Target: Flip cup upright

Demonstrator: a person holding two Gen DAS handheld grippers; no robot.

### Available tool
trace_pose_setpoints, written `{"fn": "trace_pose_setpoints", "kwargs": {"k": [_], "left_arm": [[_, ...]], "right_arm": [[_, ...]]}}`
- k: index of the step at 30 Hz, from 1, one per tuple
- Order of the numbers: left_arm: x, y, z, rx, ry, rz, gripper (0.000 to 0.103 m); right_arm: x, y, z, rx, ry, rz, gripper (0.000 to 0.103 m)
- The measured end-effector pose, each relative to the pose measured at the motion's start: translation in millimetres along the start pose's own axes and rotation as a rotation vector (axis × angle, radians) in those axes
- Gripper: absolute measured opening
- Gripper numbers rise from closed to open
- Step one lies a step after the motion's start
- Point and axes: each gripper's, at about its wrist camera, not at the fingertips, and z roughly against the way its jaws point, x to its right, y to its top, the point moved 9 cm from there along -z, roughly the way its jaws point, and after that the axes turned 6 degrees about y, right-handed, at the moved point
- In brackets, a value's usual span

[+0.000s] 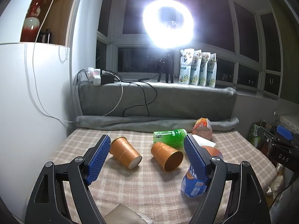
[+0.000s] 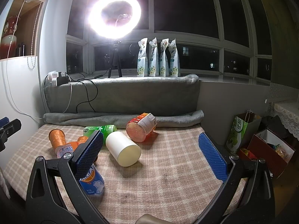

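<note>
Two orange paper cups lie on their sides on the checked cloth: one (image 1: pixel 124 154) at the left with its white base toward me, one (image 1: pixel 167 156) in the middle with its open mouth toward me. My left gripper (image 1: pixel 147 140) is open and empty, just in front of them. A white cup (image 2: pixel 122 150) lies on its side in the right wrist view. My right gripper (image 2: pixel 151 136) is open and empty, to the right of it. An orange cup (image 2: pixel 57 137) also shows at the left of the right wrist view.
A green bottle (image 1: pixel 170 135), an orange noodle tub (image 2: pixel 142 127) and a blue-and-orange bottle (image 2: pixel 91 180) lie on the cloth (image 2: pixel 168 177). A grey rolled blanket (image 1: pixel 149 123) borders the back. A ring light (image 1: pixel 168 24) glares from the sill. Bags and boxes (image 2: pixel 261 145) stand at the right.
</note>
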Motion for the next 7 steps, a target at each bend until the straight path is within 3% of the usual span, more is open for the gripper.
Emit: {"fn": "trace_pose_setpoints", "kwargs": {"k": [7], "left_arm": [[1.6, -1.2, -0.3, -0.007, -0.007, 0.005, 0.080]], "right_arm": [[0.9, -0.2, -0.9, -0.003, -0.001, -0.003, 0.103]]}}
